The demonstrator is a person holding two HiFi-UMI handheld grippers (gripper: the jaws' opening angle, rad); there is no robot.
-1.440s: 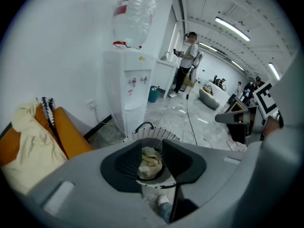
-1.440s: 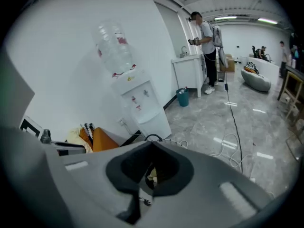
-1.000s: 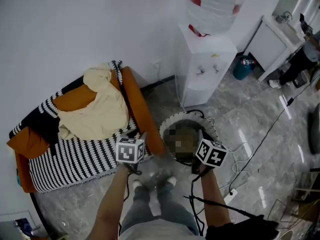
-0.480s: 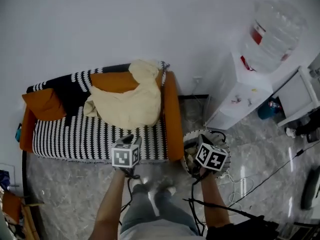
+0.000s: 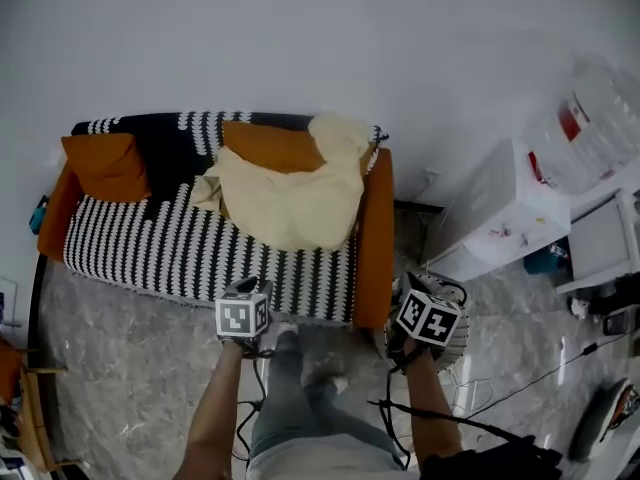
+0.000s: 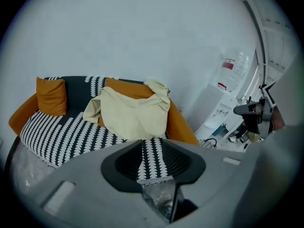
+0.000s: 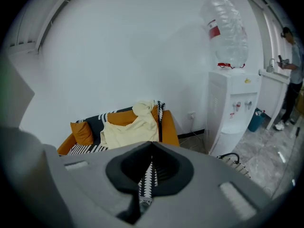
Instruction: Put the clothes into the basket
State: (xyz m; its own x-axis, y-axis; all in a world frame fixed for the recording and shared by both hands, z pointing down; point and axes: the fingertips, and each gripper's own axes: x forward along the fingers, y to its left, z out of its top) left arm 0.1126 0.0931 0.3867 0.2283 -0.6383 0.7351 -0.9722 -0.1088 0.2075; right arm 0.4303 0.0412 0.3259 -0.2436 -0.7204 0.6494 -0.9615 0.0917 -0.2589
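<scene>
A cream garment (image 5: 290, 196) lies spread on the black-and-white striped sofa (image 5: 150, 253), draped up over its orange backrest; it also shows in the left gripper view (image 6: 133, 113) and the right gripper view (image 7: 128, 127). The round woven basket (image 5: 458, 346) stands on the floor just right of the sofa's orange arm. My left gripper (image 5: 247, 287) hovers at the sofa's front edge, jaws open and empty. My right gripper (image 5: 403, 293) hangs over the basket's left rim, its tips meeting with nothing between them.
A white water dispenser (image 5: 500, 230) with a large bottle (image 5: 592, 118) stands right of the sofa, and a white cabinet (image 5: 600, 243) beyond it. Cables (image 5: 505, 388) trail over the marble floor. An orange cushion (image 5: 105, 165) sits at the sofa's left end. A person (image 7: 290, 75) stands far right.
The view has swung left, so the sofa now fills the middle and the dispenser sits at the right edge. Both grippers have moved left, the right one from above the basket to its left rim.
</scene>
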